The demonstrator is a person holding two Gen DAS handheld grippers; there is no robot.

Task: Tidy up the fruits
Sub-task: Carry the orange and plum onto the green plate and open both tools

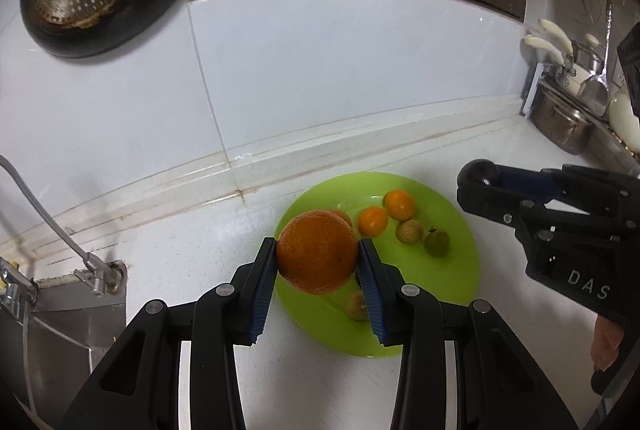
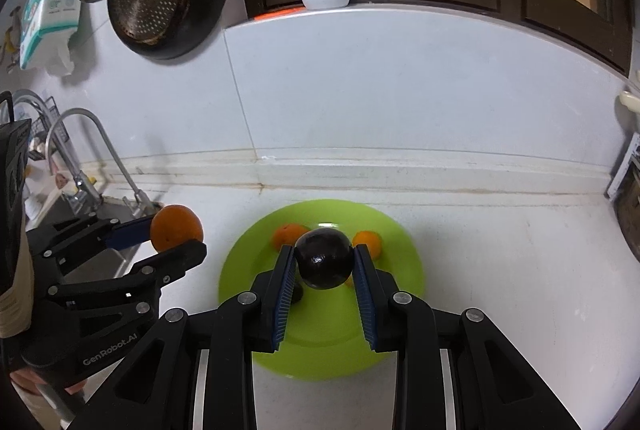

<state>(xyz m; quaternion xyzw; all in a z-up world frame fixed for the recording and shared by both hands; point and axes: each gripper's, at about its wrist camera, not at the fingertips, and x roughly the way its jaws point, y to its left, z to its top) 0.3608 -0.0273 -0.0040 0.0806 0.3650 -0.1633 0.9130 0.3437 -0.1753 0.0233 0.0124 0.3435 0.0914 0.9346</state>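
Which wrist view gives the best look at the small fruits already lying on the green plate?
The left wrist view. There the green plate shows two small oranges, two brownish fruits and a green one mostly in the open. In the right wrist view the dark fruit held by the right gripper blocks most of them.

One big orange (image 1: pixel 317 252), one dark fruit (image 2: pixel 324 264), one green plate (image 1: pixel 460 214), two grippers

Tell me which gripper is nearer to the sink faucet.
Left. The left gripper, shut on the large orange, is beside the sink faucet; the right gripper, holding a dark fruit, is over the green plate, farther away.
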